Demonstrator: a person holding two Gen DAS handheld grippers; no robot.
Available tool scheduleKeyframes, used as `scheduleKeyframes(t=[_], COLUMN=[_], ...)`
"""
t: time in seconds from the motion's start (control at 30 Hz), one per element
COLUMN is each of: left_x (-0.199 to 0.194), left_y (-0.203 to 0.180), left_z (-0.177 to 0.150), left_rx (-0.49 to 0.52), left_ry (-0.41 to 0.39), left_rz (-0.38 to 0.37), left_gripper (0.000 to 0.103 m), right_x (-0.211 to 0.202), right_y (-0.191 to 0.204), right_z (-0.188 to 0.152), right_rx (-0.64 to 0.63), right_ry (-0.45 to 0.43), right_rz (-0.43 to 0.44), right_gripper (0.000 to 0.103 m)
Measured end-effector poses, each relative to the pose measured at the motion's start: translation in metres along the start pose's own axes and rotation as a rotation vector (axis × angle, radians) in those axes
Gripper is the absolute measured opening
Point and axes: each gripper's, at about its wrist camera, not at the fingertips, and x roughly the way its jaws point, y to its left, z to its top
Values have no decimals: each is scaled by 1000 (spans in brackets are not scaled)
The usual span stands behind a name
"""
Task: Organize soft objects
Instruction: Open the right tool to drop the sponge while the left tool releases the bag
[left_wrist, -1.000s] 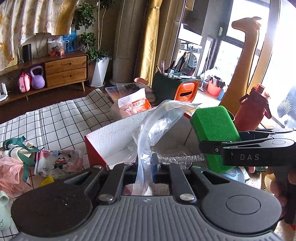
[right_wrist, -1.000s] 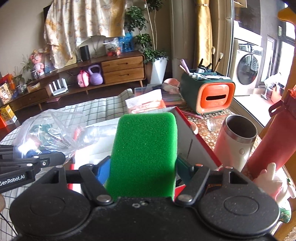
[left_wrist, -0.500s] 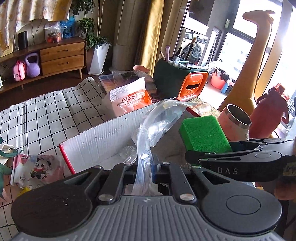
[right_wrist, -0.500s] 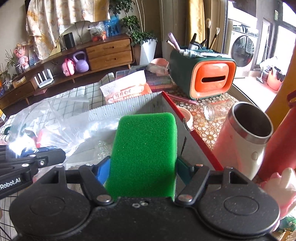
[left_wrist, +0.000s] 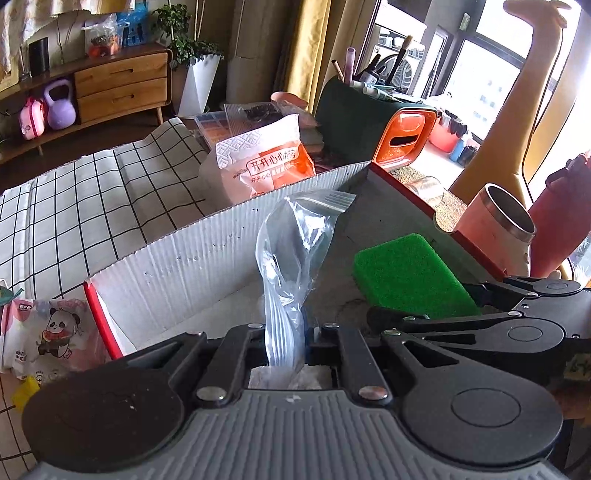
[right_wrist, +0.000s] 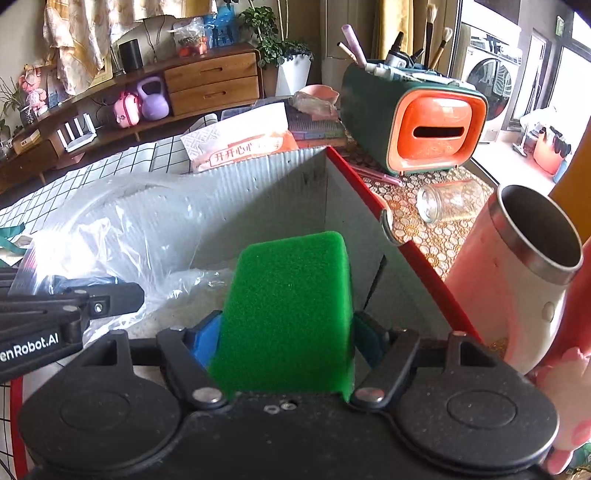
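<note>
Over the open box (right_wrist: 266, 192), the right hand-held gripper (right_wrist: 286, 332) pinches a light, squashy green sponge (right_wrist: 288, 314) across its sides; at nine o'clock the left hand-held gripper (left_wrist: 286, 332) is clenched on a slippery, limp plastic bag (left_wrist: 295, 251), seemingly near its neck.

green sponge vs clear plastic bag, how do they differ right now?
The green sponge is an opaque, thick block; the clear plastic bag is see-through, thin and crumpled. The sponge keeps the right tongs spread wide; the bag is pinched in nearly shut left tongs. Both are held over the open cardboard box.
</note>
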Motion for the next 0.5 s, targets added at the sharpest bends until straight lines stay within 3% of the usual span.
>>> scheduleKeyframes(t=[0.23, 0.5], left_x=[0, -11], left_y=[-1, -2], left_z=[-4, -4], left_rx=[4, 23], left_ry=[9, -3], left_rz=[2, 27], left_gripper=[9, 11], right_x=[5, -8], right_y=[0, -8], right_z=[-7, -5], right_rx=[-6, 6], right_ry=[7, -37], right_rz=[6, 12], right_gripper=[75, 85])
